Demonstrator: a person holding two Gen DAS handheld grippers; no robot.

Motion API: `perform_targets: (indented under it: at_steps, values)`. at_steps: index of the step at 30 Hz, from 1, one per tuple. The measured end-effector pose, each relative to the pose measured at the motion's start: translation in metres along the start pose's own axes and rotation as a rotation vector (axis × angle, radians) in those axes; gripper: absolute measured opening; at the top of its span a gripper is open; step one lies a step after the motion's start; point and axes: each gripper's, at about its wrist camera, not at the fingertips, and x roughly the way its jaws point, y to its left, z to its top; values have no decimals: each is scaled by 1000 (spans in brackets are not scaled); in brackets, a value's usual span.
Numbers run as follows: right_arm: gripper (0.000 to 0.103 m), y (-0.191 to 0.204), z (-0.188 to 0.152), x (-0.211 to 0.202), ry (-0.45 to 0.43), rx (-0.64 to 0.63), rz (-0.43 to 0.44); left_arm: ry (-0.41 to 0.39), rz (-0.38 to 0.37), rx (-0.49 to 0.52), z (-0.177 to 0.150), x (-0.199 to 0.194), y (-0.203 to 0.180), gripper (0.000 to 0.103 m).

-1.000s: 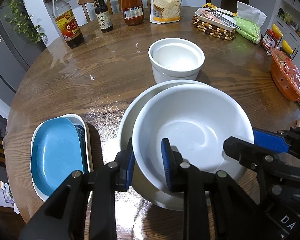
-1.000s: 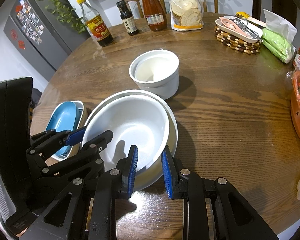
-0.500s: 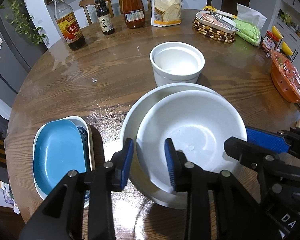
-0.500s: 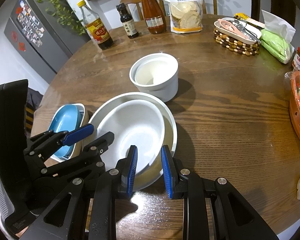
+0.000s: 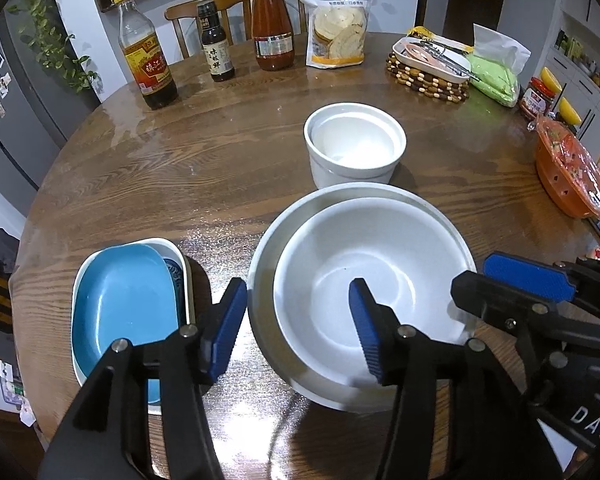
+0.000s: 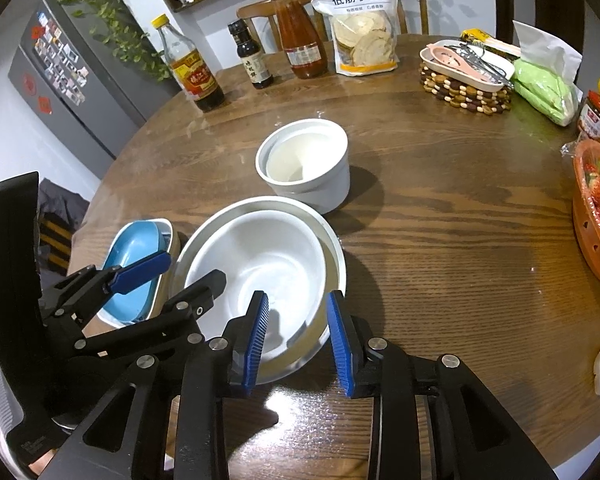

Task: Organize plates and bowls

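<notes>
Both grippers are letting go at once. From the left wrist view, the left gripper (image 5: 298, 324) sits at the bottom of the frame with its jaws opening: one blue pad is out over the bare wood, the other hangs inside the white bowl (image 5: 374, 300), and neither presses on the rim between them. That bowl is nested in a wider white bowl (image 5: 262, 276) at lower centre. A deep white pot (image 5: 354, 150), which looks like two stacked, stands just beyond them at mid-frame. At lower left a blue dish (image 5: 126, 310) lies in a white rectangular dish (image 5: 178, 250). The right gripper (image 5: 496, 284) reaches in from the lower right edge over the bowl's far rim.

In the right wrist view, the right gripper (image 6: 298, 336) fills the bottom centre, its jaws also opening, straddling the near rims of the nested bowls (image 6: 268, 264) without pinching them. The left gripper (image 6: 180, 272) comes in from the lower left, spread across the bowl's opposite side.

The risk, I'd say, is in the withdrawal. Each gripper has one pad down inside the bowl, so pulling back low or sideways could hook the rim, tip the inner bowl, or drag the whole stack across the glossy round table (image 6: 440, 220). The blue dish stack lies just beside the left gripper's outer finger and could get knocked too.
</notes>
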Motion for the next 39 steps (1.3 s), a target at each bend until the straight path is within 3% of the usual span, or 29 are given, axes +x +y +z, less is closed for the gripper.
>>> perform_targets:
  at_steps: [6,10,15,19,27,31,36,39]
  values:
    - [33,0,0,-3,-10,2,6,-4,3,-6,0,-2,1,54]
    - [38,-1,0,-6,-22,12,5,-11,8,-11,0,-4,3,61]
    - [65,-7,2,-11,-47,44,19,-19,19,-21,1,-8,8,70]
    - [66,-6,3,-14,-60,49,24,-20,27,-13,0,-8,6,81]
    - [66,-10,3,-17,-74,72,33,-17,42,-4,-1,-7,6,82]
    - [67,-12,4,-16,-70,81,35,-33,50,-19,-1,-10,9,95]
    - [68,-11,3,-15,-66,84,36,-61,49,-25,-1,-14,11,96]
    - [68,-11,4,-16,-69,85,32,-72,51,-35,-1,-15,14,101]
